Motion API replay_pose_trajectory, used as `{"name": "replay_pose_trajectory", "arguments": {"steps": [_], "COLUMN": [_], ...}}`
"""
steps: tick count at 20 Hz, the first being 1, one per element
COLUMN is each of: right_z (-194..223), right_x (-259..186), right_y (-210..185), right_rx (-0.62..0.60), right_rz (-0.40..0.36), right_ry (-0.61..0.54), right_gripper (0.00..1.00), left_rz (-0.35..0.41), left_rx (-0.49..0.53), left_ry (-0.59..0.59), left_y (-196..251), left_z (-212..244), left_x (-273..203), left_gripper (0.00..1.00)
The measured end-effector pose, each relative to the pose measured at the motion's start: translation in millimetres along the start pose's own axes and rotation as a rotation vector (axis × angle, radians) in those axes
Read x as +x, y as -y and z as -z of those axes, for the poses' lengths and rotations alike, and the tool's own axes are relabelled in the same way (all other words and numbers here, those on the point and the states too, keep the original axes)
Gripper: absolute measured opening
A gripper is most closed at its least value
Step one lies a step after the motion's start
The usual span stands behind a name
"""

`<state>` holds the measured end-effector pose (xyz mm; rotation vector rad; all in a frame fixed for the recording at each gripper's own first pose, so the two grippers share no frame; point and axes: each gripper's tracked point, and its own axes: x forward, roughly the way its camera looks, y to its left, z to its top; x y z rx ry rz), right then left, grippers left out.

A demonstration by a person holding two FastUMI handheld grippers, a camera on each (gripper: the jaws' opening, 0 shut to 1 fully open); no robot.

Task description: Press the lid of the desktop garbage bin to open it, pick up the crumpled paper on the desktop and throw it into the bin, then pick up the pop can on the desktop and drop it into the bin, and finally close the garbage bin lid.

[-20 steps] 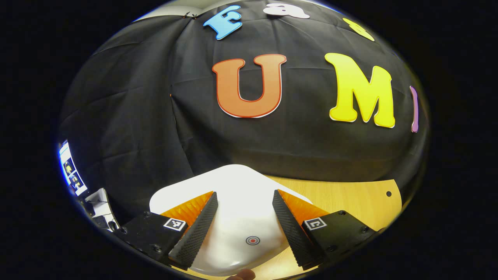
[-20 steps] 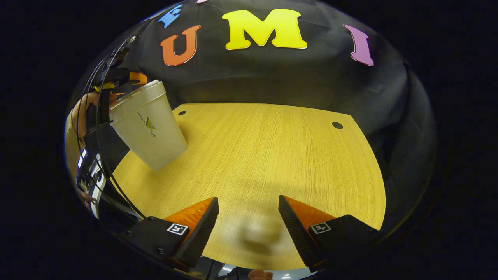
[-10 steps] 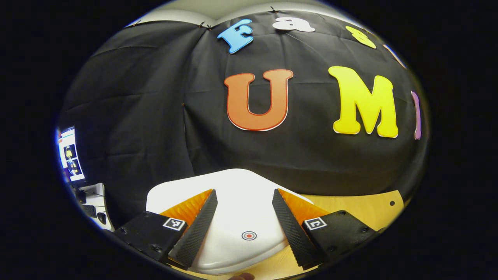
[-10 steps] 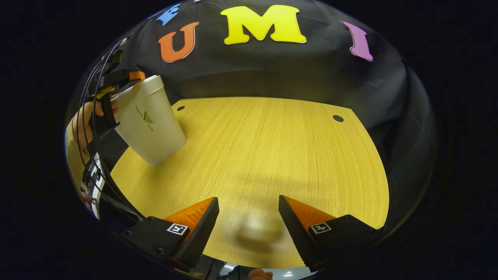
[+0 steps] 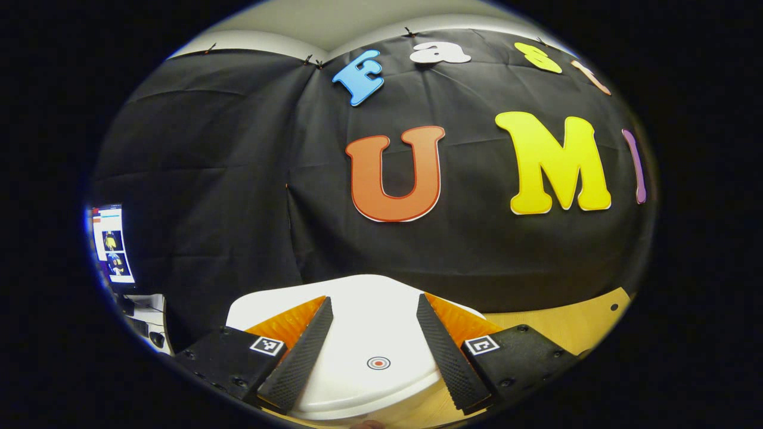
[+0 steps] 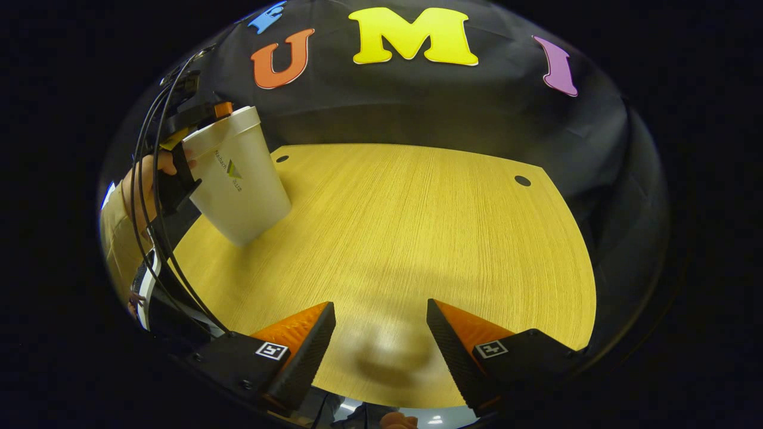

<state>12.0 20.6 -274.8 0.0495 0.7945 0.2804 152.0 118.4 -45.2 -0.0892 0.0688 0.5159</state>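
Tilting up since a second ago, my left tool (image 5: 372,348) hangs spread and empty over the closed white lid (image 5: 363,325) at the bottom centre of the left gripper view, its red target dot (image 5: 378,363) between the fingers. My right tool (image 6: 380,351) is likewise open and empty over bare tabletop (image 6: 417,226), with the bin (image 6: 238,179) at upper left. Neither paper nor can lies out, so I judge the task finished.
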Motion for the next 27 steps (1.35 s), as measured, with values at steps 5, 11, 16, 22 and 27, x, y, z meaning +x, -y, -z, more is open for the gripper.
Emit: {"name": "replay_pose_trajectory", "arguments": {"steps": [5,11,16,22,27], "right_z": [-35,-93,-126,-145,-146], "right_x": [-11,-56,-114,-183,-193], "right_y": [-5,-7,-4,1,-3], "right_rx": [0.019,0.021,-0.03,-0.07,-0.063], "right_rz": [-0.011,-0.001,0.044,0.151,0.185], "right_ry": [0.079,0.234,0.393,0.585,0.627], "right_gripper": [0.97,0.97,0.98,0.97,0.96], "left_rz": [0.071,0.205,0.329,0.401,0.411], "left_rx": [0.004,0.057,0.055,0.078,0.076], "left_ry": [-0.008,-0.061,-0.041,-0.041,-0.042], "left_y": [2,9,14,19,24], "left_z": [-39,-34,-41,-35,-34], "left_x": [-44,-128,-185,-218,-219], "left_gripper": [0.94,0.94,0.95,0.95,0.95]}}
